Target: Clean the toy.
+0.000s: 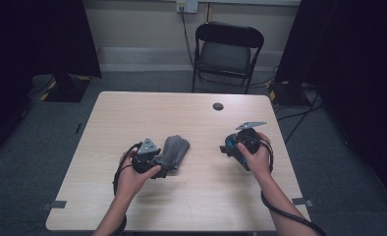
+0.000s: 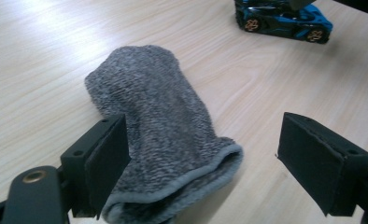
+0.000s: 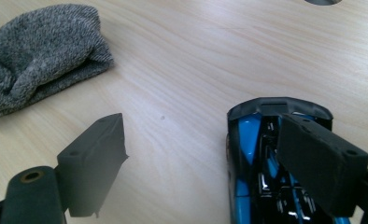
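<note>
The grey sock (image 2: 159, 135) lies flat on the desk (image 1: 191, 206), its open end toward the left gripper (image 2: 201, 158). That gripper is spread wide, one pad just beside the sock's cuff and the other well off to the side, so it is not pinching anything. The blue toy car (image 3: 261, 168) sits on the desk near the right gripper (image 3: 210, 158). That gripper is spread wide too, with one pad over the car's roof and the other out over bare wood. From here I cannot tell if the pad touches the car.

What could go wrong? If the left gripper closes now, it may grab just the sock's edge (or only air), and the sock could slide away. The car has wheels, so a small bump from the right gripper could send it rolling.
</note>
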Action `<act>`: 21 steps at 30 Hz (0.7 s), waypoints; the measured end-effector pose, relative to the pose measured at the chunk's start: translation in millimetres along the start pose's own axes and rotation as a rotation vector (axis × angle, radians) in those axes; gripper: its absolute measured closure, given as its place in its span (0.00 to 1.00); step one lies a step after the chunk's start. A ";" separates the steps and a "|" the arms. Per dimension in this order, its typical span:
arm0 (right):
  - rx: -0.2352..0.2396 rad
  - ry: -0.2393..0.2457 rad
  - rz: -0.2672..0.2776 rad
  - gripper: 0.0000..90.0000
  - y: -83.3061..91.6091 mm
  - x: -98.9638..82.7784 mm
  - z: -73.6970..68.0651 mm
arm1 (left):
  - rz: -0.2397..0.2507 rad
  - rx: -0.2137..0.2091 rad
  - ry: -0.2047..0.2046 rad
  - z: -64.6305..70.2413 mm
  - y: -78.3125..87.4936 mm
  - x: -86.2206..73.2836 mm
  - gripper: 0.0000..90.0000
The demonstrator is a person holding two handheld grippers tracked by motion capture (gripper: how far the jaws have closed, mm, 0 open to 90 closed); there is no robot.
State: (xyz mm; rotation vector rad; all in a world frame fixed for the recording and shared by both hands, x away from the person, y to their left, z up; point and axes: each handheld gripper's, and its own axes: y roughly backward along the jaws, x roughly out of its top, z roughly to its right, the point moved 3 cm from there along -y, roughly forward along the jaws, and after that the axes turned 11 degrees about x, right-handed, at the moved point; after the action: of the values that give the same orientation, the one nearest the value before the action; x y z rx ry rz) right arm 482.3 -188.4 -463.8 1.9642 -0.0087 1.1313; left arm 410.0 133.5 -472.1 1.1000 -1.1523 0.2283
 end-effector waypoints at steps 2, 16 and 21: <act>0.008 0.005 0.006 0.16 0.7 -0.7 -4.2 | 0.005 -0.005 -0.004 3.6 1.0 1.5 0.18; 0.062 0.040 0.002 0.16 -0.1 -6.1 -26.4 | 0.010 -0.063 -0.033 22.6 -1.3 3.3 0.18; 0.078 0.059 0.004 0.16 -0.6 -6.5 -36.4 | 0.012 -0.073 -0.038 28.0 -1.7 3.0 0.18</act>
State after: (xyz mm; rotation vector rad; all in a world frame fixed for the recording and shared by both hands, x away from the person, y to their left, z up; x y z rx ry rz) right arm 453.0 -166.2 -460.4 1.9994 0.0636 1.2081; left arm 395.2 109.5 -471.1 1.0376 -1.1919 0.1743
